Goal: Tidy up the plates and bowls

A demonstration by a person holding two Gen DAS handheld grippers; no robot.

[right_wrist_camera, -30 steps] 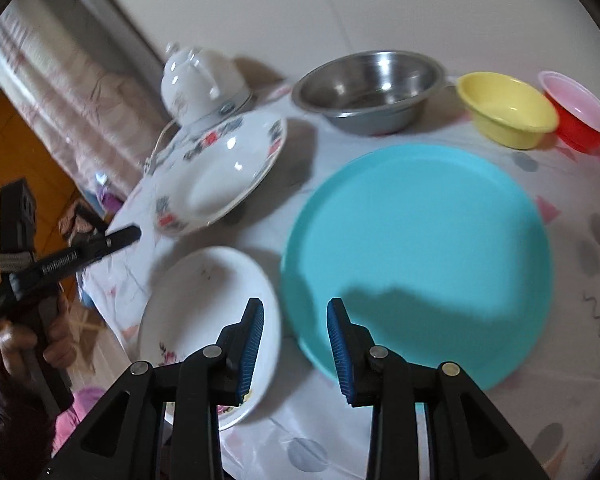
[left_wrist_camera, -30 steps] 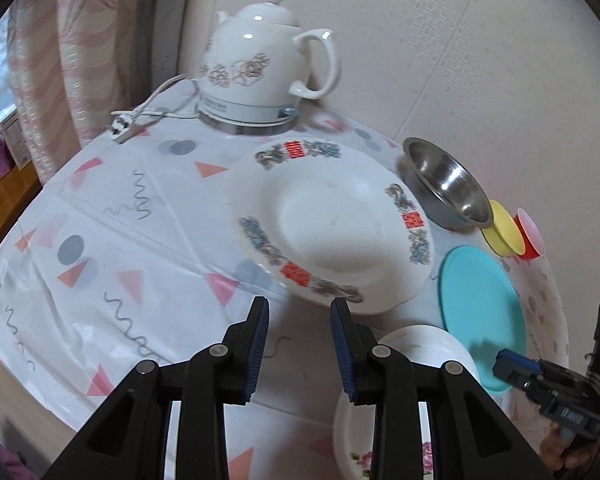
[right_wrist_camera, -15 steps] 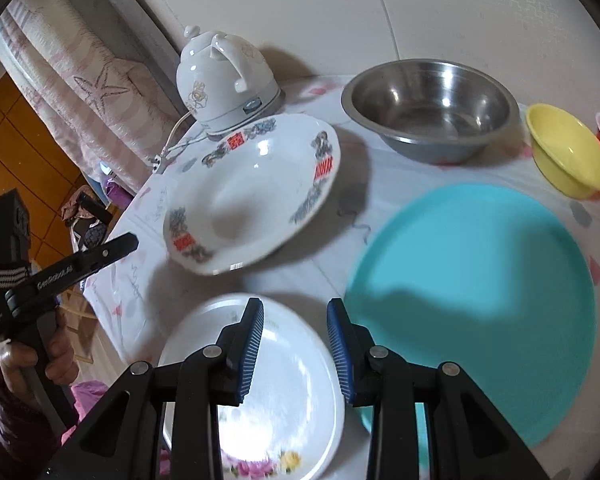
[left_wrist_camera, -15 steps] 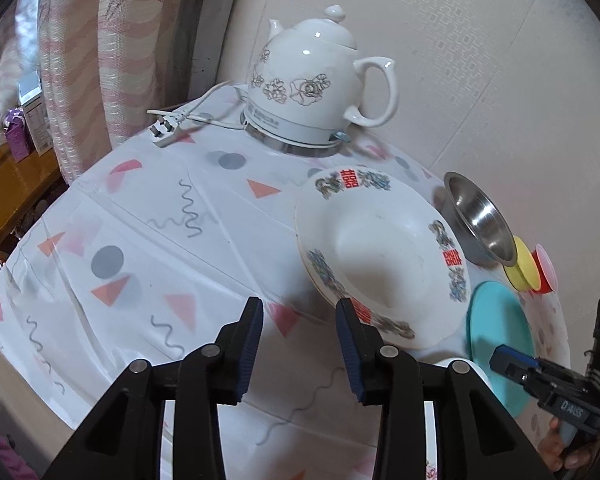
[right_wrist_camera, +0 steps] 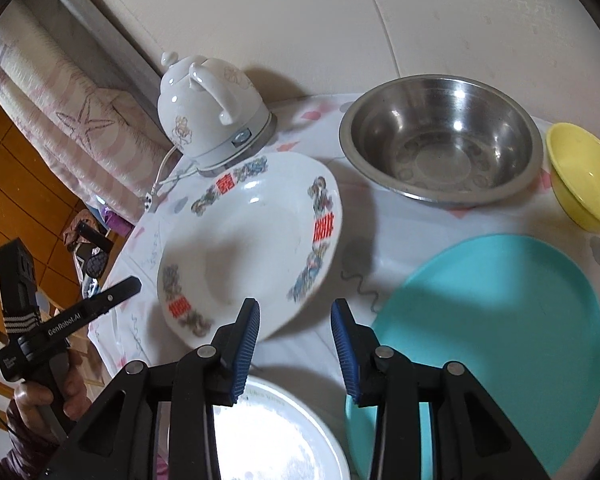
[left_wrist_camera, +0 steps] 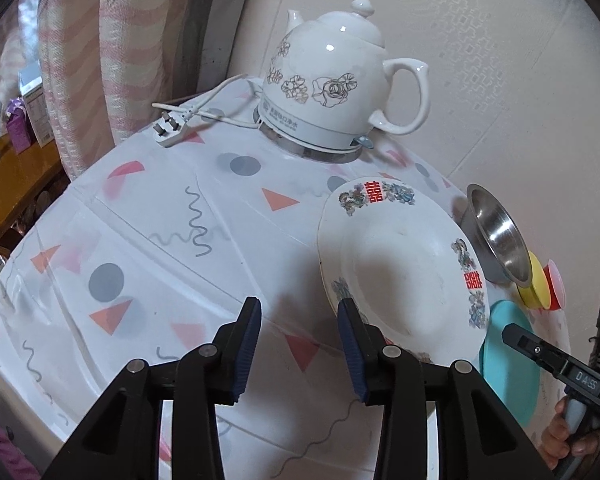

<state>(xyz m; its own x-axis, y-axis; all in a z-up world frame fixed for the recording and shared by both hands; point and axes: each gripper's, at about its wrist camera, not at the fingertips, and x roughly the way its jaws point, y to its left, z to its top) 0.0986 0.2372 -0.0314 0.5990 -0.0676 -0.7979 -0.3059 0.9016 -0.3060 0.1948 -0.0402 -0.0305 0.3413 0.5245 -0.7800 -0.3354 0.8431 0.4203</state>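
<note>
A deep white plate with red and blue rim patterns (left_wrist_camera: 404, 276) (right_wrist_camera: 252, 240) sits on the tablecloth. My left gripper (left_wrist_camera: 300, 320) hovers over bare cloth just left of it, open and empty. My right gripper (right_wrist_camera: 296, 320) hangs above that plate's near rim, its jaws opening and pressing on nothing. Under it lies a white floral plate (right_wrist_camera: 276, 432), and a teal plate (right_wrist_camera: 500, 320) (left_wrist_camera: 508, 360) lies to the right. Behind stand a steel bowl (right_wrist_camera: 440, 148) (left_wrist_camera: 500, 240), a yellow bowl (right_wrist_camera: 584, 184) (left_wrist_camera: 536, 284) and a red bowl (left_wrist_camera: 556, 284).
A white electric kettle (left_wrist_camera: 332, 92) (right_wrist_camera: 212, 112) stands at the back by the wall, its cord and plug (left_wrist_camera: 172, 128) lying on the round table (left_wrist_camera: 180, 240). A curtain hangs to the left. A hand holds each gripper handle (right_wrist_camera: 40, 396) (left_wrist_camera: 572, 436).
Both grippers shifted left. The left one moved off the patterned plate's front to bare cloth. The right one left the teal plate for the patterned plate's rim. Both jaws widened slightly.
</note>
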